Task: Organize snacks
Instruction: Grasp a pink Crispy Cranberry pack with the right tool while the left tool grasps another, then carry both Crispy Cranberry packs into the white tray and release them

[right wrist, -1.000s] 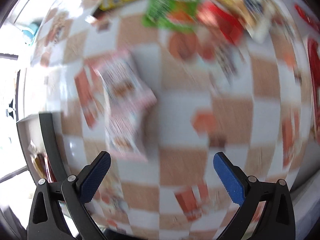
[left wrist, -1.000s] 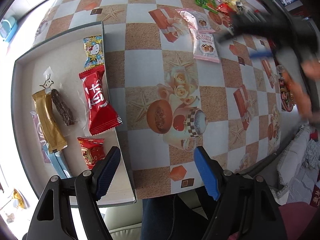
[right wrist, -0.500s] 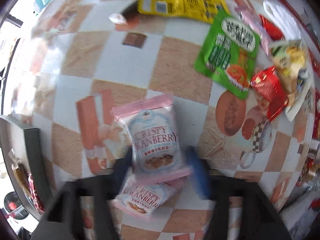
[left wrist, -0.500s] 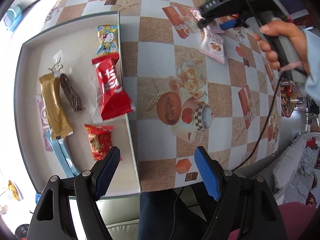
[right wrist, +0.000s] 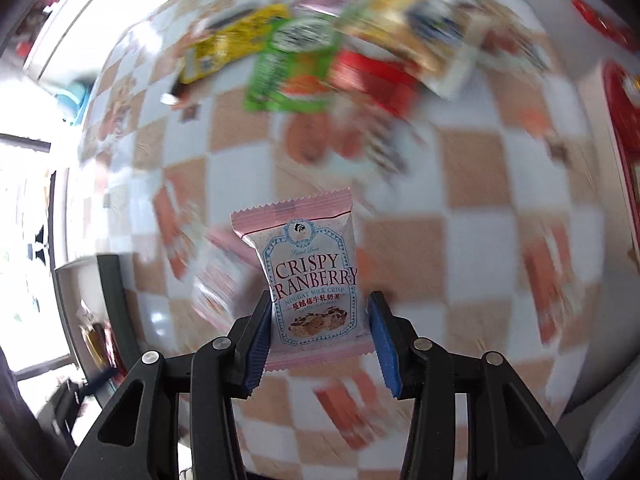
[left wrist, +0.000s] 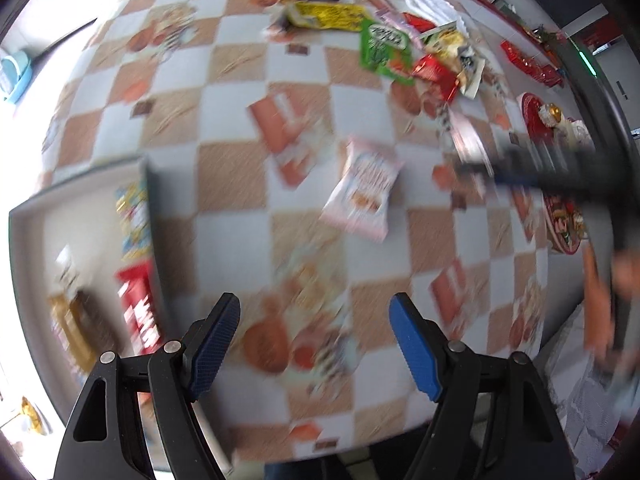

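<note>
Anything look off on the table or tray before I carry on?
One thing: a red packet lies across the tray's right rim, half hanging out. The right gripper holds its cranberry packet squarely. Blur hides finer detail.

Left wrist view: looking steeply down along the left gripper (left wrist: 314, 342) onto the checked tablecloth (left wrist: 236, 168), tray (left wrist: 24, 240) at the left edge, snack pile (left wrist: 404, 52) far off at the top. Right wrist view: also pointing steeply down along the right gripper (right wrist: 320, 334), close above the same cloth, nearer the pile. Shared by both: the green packet (left wrist: 384, 52), the yellow packet (left wrist: 324, 16), the tray's corner.
</note>
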The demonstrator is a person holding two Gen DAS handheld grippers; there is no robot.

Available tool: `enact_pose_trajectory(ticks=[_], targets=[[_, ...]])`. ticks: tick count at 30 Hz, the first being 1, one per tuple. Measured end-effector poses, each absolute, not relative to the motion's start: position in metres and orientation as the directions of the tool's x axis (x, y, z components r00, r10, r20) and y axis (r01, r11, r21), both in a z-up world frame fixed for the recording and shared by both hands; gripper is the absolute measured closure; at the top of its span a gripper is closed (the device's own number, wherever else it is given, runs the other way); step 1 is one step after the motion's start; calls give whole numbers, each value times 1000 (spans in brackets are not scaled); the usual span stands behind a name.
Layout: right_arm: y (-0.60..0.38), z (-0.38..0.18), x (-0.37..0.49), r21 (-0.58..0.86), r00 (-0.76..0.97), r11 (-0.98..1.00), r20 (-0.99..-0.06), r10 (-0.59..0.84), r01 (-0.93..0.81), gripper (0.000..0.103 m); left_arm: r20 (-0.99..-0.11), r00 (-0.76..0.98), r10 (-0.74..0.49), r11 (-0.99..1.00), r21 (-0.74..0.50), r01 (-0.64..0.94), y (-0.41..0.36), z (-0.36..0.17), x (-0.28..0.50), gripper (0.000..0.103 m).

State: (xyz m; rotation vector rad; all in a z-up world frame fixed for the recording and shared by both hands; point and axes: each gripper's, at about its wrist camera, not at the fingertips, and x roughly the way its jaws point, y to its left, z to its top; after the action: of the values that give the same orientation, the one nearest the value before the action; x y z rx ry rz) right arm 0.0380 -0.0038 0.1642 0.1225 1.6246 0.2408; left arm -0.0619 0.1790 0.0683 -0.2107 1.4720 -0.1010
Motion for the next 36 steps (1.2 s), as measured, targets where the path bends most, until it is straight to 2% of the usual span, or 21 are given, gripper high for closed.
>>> enact_pose_trajectory(ticks=[7,11,16,17,18,19,20,21,27,36], targets=[[-50,158,-14,250,-120,966,-959,255,61,55,-974,105,-199,976,-207,-73,142,38,-8,23],[-54,163,-36,258,-129,964,-956,264,62,55,-991,63,-121,993,-120,10,120,10,14,23],[-65,168,-48,274,-127,960,-952,278,53,55,-995,45,-93,995,-90,49,111,-5,24,23],[-65,168,-48,275,-128,960,-952,280,51,55,-994,44,-98,994,-96,53,111,-5,24,26],[-67,168,-48,276,-129,960,-951,280,49,55,-994,49,-100,994,-98,54,110,-4,24,36],[-69,169,-48,277,-129,960,-951,281,48,55,-994,55,-99,994,-96,57,110,-2,23,42],[-69,169,-48,277,-129,960,-951,281,46,55,-994,56,-97,993,-94,65,110,-1,23,54],[-67,169,-46,276,-129,960,-951,280,44,55,-993,53,-106,992,-102,70,110,0,22,57],[-37,165,-36,266,-127,964,-955,266,16,55,-989,60,-133,991,-131,36,128,14,6,59],[9,174,-29,269,-126,961,-957,260,-60,55,-975,159,-157,985,-167,-52,172,63,-26,59]])
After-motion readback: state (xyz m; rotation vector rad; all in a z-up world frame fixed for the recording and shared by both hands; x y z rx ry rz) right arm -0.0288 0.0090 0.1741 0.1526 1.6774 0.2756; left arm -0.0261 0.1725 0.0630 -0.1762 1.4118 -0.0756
